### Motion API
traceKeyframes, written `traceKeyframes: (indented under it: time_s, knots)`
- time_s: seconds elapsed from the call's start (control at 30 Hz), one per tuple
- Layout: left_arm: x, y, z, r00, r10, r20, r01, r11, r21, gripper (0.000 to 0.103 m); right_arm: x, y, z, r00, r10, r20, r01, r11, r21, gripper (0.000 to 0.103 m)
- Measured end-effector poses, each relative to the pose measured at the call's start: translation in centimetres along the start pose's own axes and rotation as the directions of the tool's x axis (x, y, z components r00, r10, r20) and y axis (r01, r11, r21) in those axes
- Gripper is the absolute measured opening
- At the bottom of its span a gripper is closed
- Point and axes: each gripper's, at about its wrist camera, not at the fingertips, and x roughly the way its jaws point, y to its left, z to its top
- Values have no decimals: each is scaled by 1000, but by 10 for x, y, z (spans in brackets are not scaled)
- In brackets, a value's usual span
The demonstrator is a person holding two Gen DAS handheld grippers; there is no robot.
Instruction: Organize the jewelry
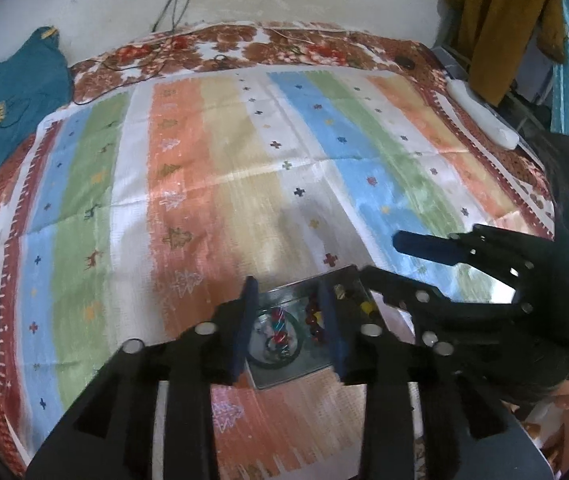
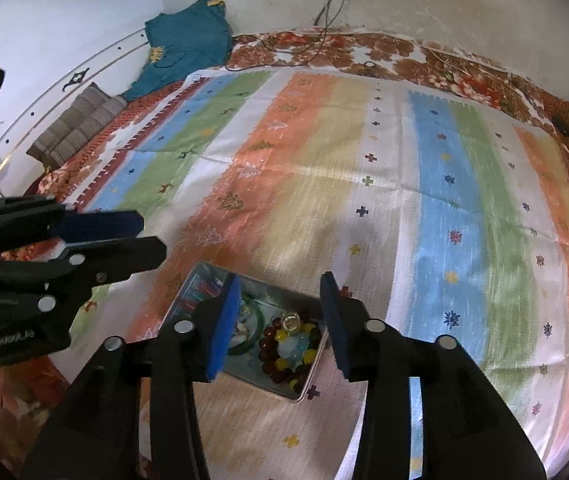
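Observation:
An open metal tin lies on the striped cloth near its front edge. Inside it I see a green bangle, a twisted red, white and blue bracelet, and a bracelet of dark red and yellow beads. My left gripper hovers over the tin, open, its blue pads touching nothing. Beside it, my right gripper also hangs above the tin, open and empty.
The cloth covers a floral bedspread against a white wall. A teal garment lies at the back left, with cables down the wall. A white power strip and hanging mustard cloth are at right. Folded grey fabric lies left.

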Motion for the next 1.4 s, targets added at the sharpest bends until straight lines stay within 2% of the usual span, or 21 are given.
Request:
traceKeyframes:
  time_s: [0.13,0.2,0.3,0.43,0.6,0.73,0.87,1.17,1.4]
  knots:
    - [-7,4,-7,1000,7,2,-7,1000,-16,36,-12,1,-7,1000,-7,17,7,1000,9,43]
    - [-12,3,-11,1000,6,11,-6,1000,-10,42,-22,0,-13,999,-12,34,12,1000,21,52]
    - [-21,-3,-15,999,7,41,-8,1000,12,43,-36,1,-20,998,-15,64,13,999,31,55]
    - [-32,-8,-22,998,5,67,-7,999,31,51,-47,0,-29,996,-18,86,14,999,41,60]
    - [-40,-12,-34,996,21,90,-25,999,42,65,-54,-2,-35,995,-22,99,18,999,47,69]
    - [-47,-12,-44,991,42,123,-48,998,48,85,-58,0,-38,993,-37,116,33,999,40,76]
    - [-49,-11,-51,989,62,131,-67,997,38,97,-65,0,-42,990,-28,138,22,999,44,83]
    - [-50,-18,-69,990,80,118,-88,995,57,97,-72,3,-55,989,-28,148,24,999,30,93]
    - [-61,-21,-78,978,87,189,-101,993,66,97,-79,3,-62,986,-20,165,13,999,40,93]
